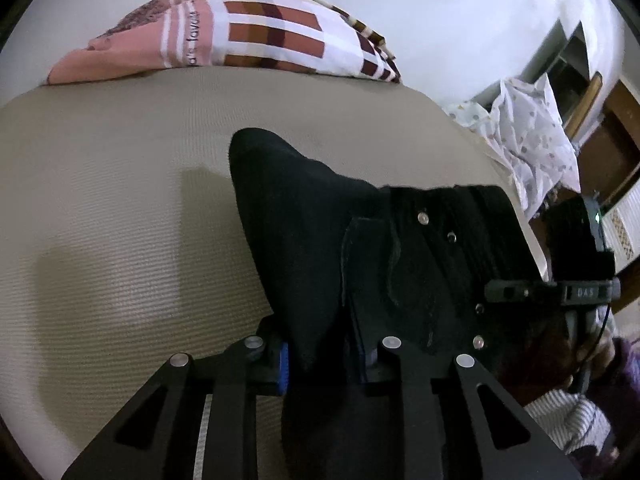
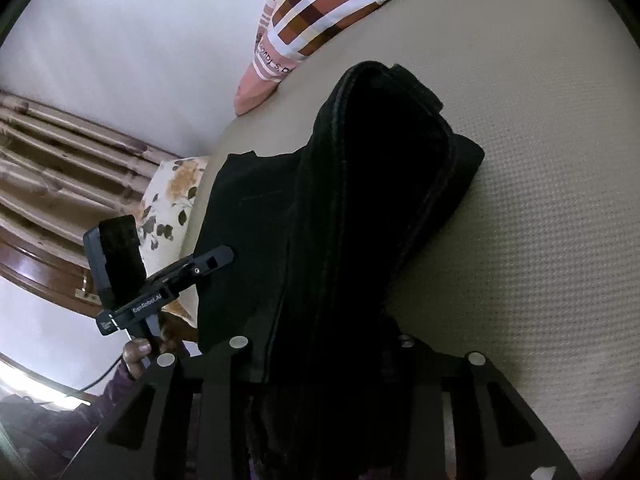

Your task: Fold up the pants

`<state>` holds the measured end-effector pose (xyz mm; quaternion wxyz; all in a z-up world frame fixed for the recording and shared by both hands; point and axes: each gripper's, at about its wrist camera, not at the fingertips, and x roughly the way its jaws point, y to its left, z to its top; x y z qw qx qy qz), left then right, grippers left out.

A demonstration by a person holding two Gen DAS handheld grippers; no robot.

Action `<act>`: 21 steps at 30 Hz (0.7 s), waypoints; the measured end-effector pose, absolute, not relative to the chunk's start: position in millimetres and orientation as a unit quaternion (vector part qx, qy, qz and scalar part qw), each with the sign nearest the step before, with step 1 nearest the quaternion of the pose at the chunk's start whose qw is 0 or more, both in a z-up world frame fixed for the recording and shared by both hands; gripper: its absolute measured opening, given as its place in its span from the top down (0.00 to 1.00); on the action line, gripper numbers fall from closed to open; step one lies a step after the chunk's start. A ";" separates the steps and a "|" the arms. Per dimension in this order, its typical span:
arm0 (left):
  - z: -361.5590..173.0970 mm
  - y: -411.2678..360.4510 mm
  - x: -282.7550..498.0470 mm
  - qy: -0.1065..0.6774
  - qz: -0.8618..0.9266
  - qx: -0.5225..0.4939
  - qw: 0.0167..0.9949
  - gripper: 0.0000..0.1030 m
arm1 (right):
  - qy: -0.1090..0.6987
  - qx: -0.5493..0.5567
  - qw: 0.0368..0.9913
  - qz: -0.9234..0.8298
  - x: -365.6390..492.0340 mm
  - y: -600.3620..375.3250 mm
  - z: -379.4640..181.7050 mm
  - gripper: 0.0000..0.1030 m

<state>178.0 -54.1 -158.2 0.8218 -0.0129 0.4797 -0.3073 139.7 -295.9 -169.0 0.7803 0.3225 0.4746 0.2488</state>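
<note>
Black pants (image 1: 304, 220) lie bunched on a beige mattress (image 1: 120, 200). My left gripper (image 1: 320, 360) is shut on a fold of them, and a blue pad (image 1: 282, 364) presses the cloth from the left. The riveted waistband (image 1: 440, 232) spreads to the right, where the right gripper's housing (image 1: 576, 292) shows. In the right wrist view the pants (image 2: 360, 200) rise in a thick folded ridge from my right gripper (image 2: 320, 360), which is shut on them; cloth hides its fingertips. A hand (image 2: 136, 354) holds the left gripper's housing (image 2: 160, 292) at the left.
A pink and brown checked pillow (image 1: 260, 32) lies at the far end of the mattress (image 2: 520, 240), against a white wall. A floral cushion (image 2: 172, 200) sits by the bed's edge, and a pale printed cloth (image 1: 528, 140) hangs beside wooden furniture.
</note>
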 end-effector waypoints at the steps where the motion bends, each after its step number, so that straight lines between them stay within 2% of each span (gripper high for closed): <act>1: -156.2 -52.5 177.6 0.477 -0.303 -0.009 0.825 0.77 | 0.472 0.326 0.779 0.252 139.5 -293.6 -168.2 0.69; 21: -130.9 -8.9 177.5 0.438 -0.247 0.021 0.864 0.77 | 0.469 0.309 0.774 0.293 166.9 -233.1 -157.3 0.69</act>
